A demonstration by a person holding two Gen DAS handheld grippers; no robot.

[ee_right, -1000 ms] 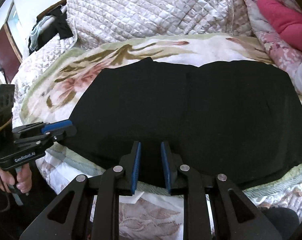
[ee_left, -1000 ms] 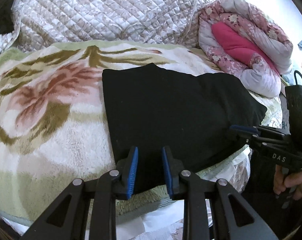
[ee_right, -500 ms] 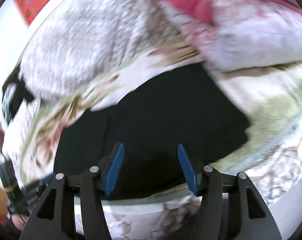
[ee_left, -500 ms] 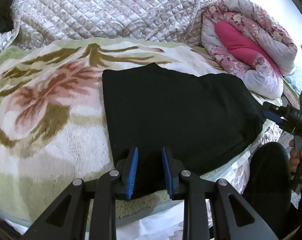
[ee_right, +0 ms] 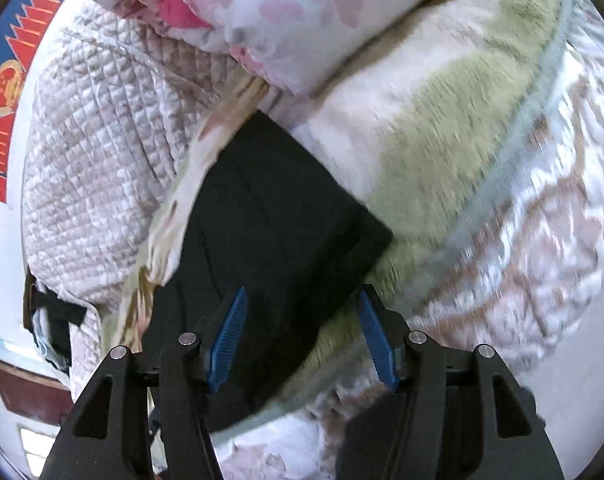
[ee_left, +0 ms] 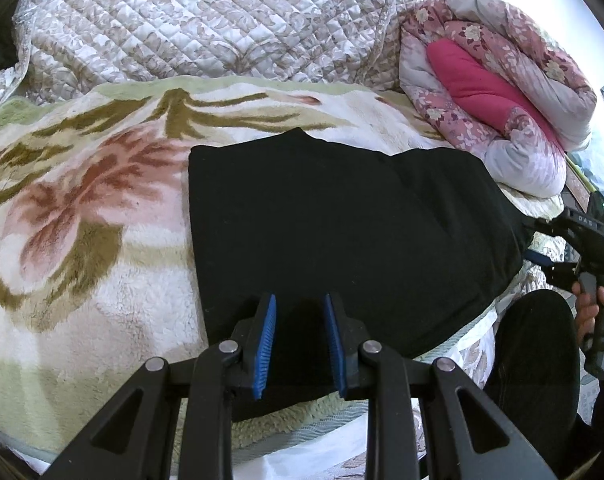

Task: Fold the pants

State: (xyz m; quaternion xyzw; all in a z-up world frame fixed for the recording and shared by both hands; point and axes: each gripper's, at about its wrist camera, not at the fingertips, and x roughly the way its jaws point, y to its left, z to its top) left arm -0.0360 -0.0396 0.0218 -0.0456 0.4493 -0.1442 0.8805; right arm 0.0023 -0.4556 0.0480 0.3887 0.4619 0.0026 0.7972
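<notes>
The black pants (ee_left: 342, 232) lie folded flat in a wide rectangle on the floral fleece blanket (ee_left: 81, 220). My left gripper (ee_left: 299, 312) hovers over their near edge, its blue pads a small gap apart, holding nothing. My right gripper (ee_right: 302, 312) is wide open and empty at the right end of the pants (ee_right: 269, 216), over their near right corner. It also shows in the left wrist view (ee_left: 542, 244), just off that end of the pants.
A rolled pink floral quilt (ee_left: 494, 80) lies at the right end of the bed, close to the pants. A quilted beige cover (ee_left: 205, 20) rises behind. The bed's front edge (ee_left: 302, 452) is just below my left gripper. A dark-clad knee (ee_left: 538, 360) is at the right.
My right gripper swung from the pants' near edge to their right end and opened wide. The left gripper stayed in place with the same small gap.
</notes>
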